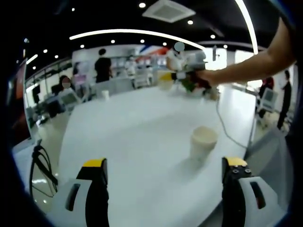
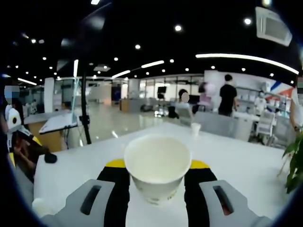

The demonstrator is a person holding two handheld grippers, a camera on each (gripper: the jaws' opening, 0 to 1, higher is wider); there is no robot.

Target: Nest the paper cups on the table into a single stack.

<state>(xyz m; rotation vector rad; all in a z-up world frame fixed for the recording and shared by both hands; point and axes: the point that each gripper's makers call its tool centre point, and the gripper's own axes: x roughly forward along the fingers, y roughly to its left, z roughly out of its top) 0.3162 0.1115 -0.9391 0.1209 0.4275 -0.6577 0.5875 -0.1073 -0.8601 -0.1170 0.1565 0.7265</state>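
White paper cup (image 2: pixel 157 171) clamped upright between right gripper (image 2: pixel 156 176) jaws, mouth up, ready for nesting. Second cup (image 1: pixel 203 142) standing on table (image 1: pixel 137 137) ahead of left gripper (image 1: pixel 164 166), jaws spread, holding nothing. Third small cup (image 1: pixel 105 94) far off.

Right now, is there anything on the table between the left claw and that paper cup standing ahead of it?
No. In the left gripper view only bare white table lies between the open left claw and the upright paper cup.
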